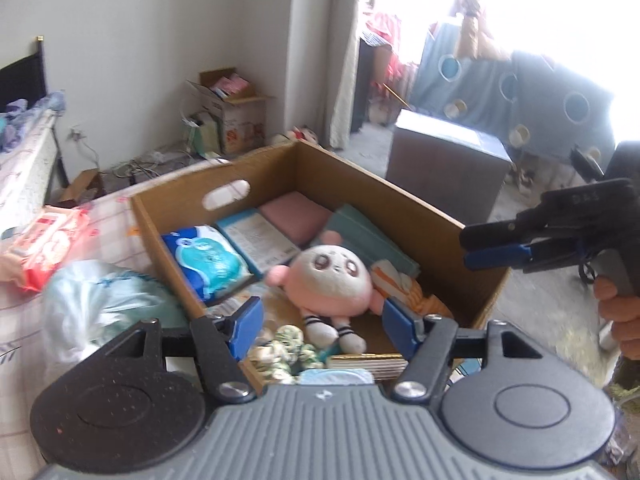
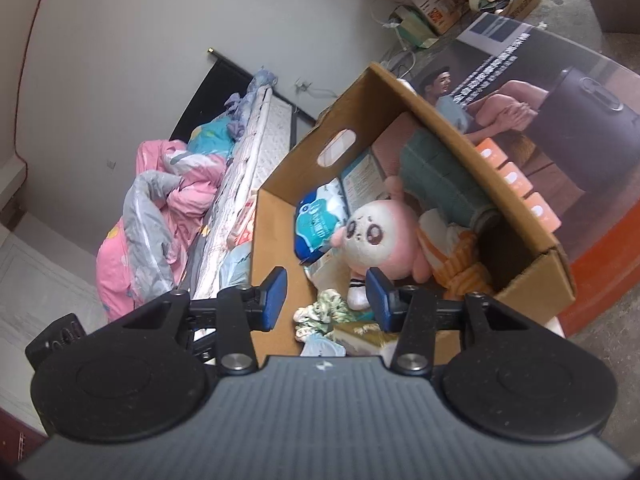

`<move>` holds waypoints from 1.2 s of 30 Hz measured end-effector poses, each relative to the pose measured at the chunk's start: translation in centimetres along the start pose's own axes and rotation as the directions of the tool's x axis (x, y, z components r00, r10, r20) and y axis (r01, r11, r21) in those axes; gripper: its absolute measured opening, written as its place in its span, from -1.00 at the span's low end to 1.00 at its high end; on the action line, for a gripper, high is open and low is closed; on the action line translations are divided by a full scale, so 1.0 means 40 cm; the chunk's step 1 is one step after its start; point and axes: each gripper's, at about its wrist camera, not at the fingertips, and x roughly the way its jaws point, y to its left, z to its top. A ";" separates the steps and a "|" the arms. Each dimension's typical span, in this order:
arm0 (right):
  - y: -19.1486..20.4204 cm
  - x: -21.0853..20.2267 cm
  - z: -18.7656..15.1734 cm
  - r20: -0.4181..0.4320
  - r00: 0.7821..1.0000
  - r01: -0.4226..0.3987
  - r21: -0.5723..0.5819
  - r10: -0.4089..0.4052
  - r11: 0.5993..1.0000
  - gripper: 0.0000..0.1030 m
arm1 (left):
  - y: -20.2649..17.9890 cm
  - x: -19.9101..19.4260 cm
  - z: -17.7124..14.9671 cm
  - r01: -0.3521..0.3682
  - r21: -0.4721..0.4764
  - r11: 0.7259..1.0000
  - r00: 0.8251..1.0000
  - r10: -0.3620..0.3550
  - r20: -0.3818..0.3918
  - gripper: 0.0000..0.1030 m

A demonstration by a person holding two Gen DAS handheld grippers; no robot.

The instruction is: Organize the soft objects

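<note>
An open cardboard box [image 1: 400,196] [image 2: 440,120] holds a pink and white plush doll [image 1: 336,280] [image 2: 376,236] lying face up. Around the doll lie a blue tissue pack [image 1: 208,260], a pink cushion [image 1: 296,216], a teal folded cloth [image 1: 372,236] [image 2: 440,176], an orange striped cloth [image 1: 400,280] [image 2: 452,248] and a green patterned cloth [image 1: 284,344] [image 2: 328,308]. My left gripper [image 1: 324,330] hangs open over the box's near end, above the doll's legs. My right gripper [image 2: 328,300] is open too, over the same end, holding nothing. It also shows at the box's right side [image 1: 466,246].
The box stands on a bed, beside a red wipes pack [image 1: 48,248] and a pale plastic bag [image 1: 104,304]. A pink quilt [image 2: 160,208] lies further along the bed. A dark cube [image 1: 448,160] and cartons [image 1: 232,108] stand on the floor. A hand [image 1: 620,316] grips the right tool.
</note>
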 end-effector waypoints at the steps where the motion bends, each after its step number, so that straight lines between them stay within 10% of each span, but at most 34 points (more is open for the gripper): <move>1: 0.011 0.012 0.004 -0.010 1.000 0.000 -0.008 0.000 1.000 -0.15 | 0.011 -0.018 -0.006 -0.010 -0.009 1.000 1.000 0.010 0.014 0.37; 11: 0.102 0.211 0.008 -0.299 0.954 -0.008 0.041 0.020 0.999 0.36 | 0.156 -0.172 -0.085 -0.156 -0.152 0.976 0.983 0.168 0.074 0.57; 15: 0.130 0.265 0.020 -0.380 0.915 0.104 -0.105 -0.136 0.989 0.36 | 0.205 -0.191 -0.112 -0.171 -0.203 0.964 0.981 0.186 0.058 0.57; 20: 0.167 0.289 0.046 -0.412 0.804 0.194 -0.499 -0.428 0.845 0.33 | 0.227 -0.201 -0.128 -0.170 -0.226 0.959 0.980 0.190 0.067 0.57; 31: 0.210 0.459 -0.045 -0.570 0.546 -0.016 -0.740 -0.614 0.673 -0.06 | 0.237 -0.191 -0.161 -0.173 -0.286 0.942 0.978 0.199 0.063 0.57; 36: 0.182 0.513 -0.068 -0.591 0.495 -0.051 -0.751 -0.637 0.658 -0.28 | 0.246 -0.185 -0.162 -0.182 -0.298 0.937 0.977 0.207 0.054 0.57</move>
